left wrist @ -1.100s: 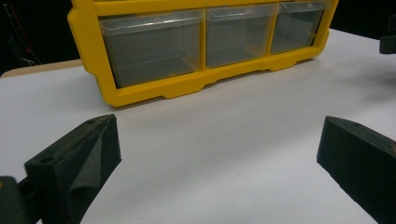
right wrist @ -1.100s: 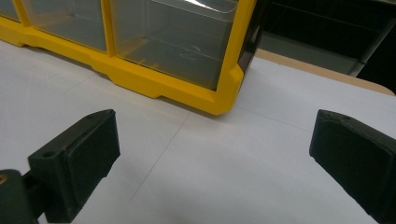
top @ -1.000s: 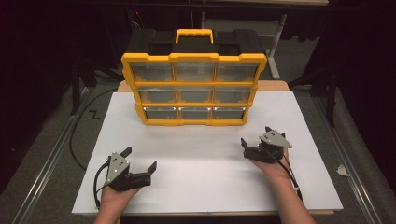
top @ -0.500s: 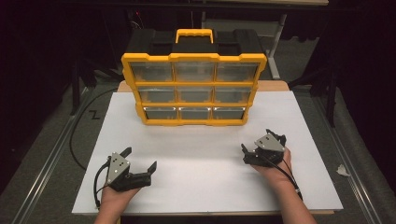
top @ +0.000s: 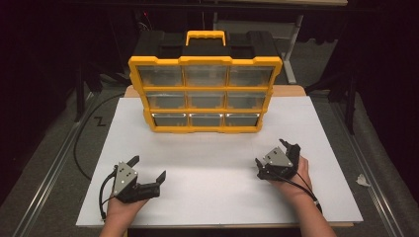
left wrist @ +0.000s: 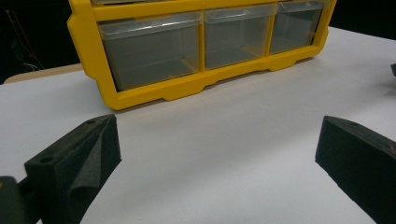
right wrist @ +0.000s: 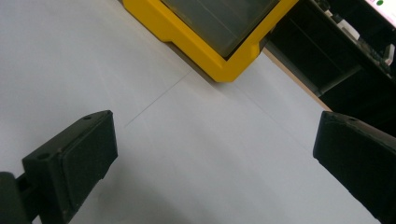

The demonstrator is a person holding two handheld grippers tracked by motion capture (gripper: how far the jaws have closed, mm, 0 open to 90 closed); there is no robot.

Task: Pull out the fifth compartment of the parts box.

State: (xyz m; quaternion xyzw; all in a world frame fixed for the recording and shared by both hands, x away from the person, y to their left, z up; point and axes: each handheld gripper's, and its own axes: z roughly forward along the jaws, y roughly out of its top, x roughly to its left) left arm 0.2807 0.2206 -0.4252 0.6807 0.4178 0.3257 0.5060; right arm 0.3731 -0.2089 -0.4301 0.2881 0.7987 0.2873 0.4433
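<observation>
Resting low on the white rectangular table sheet [top: 217, 197], the left gripper [top: 148, 170] sits in the person's left hand [top: 120, 210] with its jaws spread wide and nothing between them; the left gripper view shows bare white surface in the gap between the two black foam pads [left wrist: 88, 163]. The right gripper [top: 276, 158], held in the right hand [top: 291, 180], also has its jaws wide apart and empty, black pads [right wrist: 79, 158] at either edge of the right gripper view with plain white sheet between. Both grippers are well apart from each other, left one near the front-left edge of the sheet, right one slightly further forward. Ahead of both, between their lines of reach, stands the yellow plastic organiser cabinet with nine clear drawers in three rows and a black top with yellow carry handle [top: 205, 89], upright, well apart from either gripper. From the left gripper the cabinet is ahead and off to the right; its bottom row of clear drawers [left wrist: 205, 42] shows straight past the jaws, all shut flush. From the right gripper the cabinet is ahead and to the left; its lower right yellow corner [right wrist: 224, 65] shows beyond the jaws. A black cable [top: 102, 197] loops from the left gripper, another [top: 304, 187] trails along the right forearm.
</observation>
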